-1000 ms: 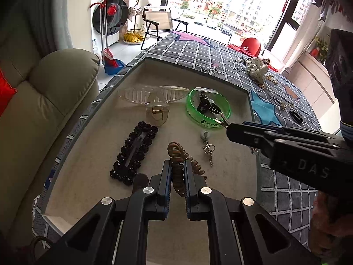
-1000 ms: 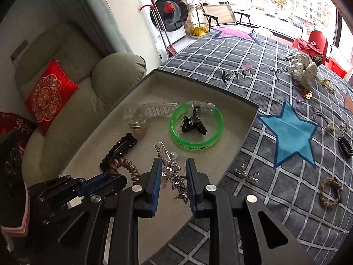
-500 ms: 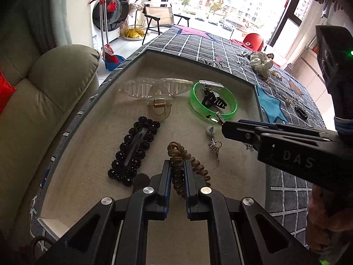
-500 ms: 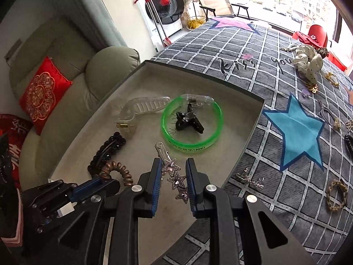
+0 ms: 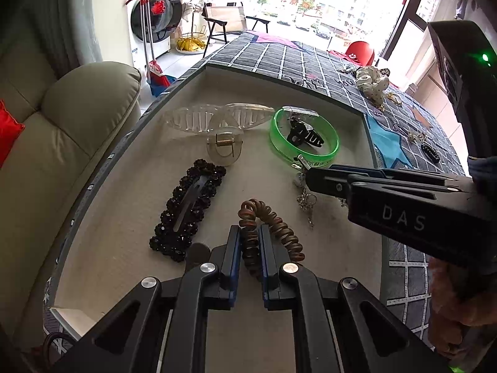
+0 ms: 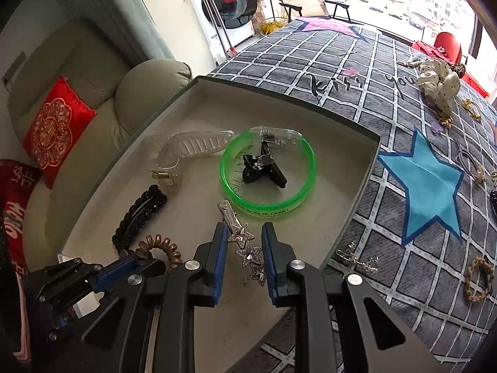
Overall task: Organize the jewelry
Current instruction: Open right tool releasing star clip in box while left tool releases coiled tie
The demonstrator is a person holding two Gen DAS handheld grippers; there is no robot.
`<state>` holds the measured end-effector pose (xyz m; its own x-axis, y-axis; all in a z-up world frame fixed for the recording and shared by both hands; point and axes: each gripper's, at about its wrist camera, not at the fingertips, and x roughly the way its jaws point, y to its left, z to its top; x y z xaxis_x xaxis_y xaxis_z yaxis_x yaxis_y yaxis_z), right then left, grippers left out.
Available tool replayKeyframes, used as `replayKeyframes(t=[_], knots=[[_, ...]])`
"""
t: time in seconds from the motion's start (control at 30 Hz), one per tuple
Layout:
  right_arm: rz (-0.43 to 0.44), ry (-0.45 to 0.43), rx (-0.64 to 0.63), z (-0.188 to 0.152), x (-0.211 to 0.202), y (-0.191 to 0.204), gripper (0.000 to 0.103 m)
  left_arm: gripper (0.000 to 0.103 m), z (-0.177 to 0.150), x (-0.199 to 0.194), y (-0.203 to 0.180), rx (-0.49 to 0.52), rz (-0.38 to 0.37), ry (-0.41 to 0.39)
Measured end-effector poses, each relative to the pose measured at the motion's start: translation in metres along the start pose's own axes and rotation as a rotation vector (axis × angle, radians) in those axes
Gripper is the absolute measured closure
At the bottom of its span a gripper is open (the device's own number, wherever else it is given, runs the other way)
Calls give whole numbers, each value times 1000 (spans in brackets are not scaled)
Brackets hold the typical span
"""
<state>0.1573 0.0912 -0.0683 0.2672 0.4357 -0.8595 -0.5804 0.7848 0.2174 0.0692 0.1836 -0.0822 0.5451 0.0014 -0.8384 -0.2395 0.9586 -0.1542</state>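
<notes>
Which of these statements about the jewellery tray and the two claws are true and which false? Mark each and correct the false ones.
1. The left claw is shut on the brown spiral hair tie. True.
2. The black claw clip lies inside the green bangle. True.
3. The star hair clip lies on the grey checked cloth. False: it is over the tray, between the right claw's fingers.
4. The black beaded hair clip sits inside the green bangle. False: it lies apart, on the tray floor.
</notes>
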Motion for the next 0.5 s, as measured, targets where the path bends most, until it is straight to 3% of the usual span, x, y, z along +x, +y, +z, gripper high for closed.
replayKeyframes(t=[0.17, 0.23, 0.3, 0.43, 0.47, 0.5], knots=[[12, 7, 17, 0, -2, -1, 73, 90, 0, -1, 1, 0, 11, 2], [7, -5, 22, 0, -6, -2, 59, 90, -1, -1, 2, -9, 11, 3], [7, -21, 31, 0, -13, -4, 55, 90, -1, -1, 3, -16, 14, 2], [2, -47, 57, -4, -26, -10, 55, 90, -2, -2, 3, -9, 28, 0], [1, -53, 64, -5, -29, -11, 55, 88, -3, -3, 2, -4, 31, -1], [5, -60, 71, -6, -32, -13, 55, 62, -3, -3, 2, 3, 39, -3]])
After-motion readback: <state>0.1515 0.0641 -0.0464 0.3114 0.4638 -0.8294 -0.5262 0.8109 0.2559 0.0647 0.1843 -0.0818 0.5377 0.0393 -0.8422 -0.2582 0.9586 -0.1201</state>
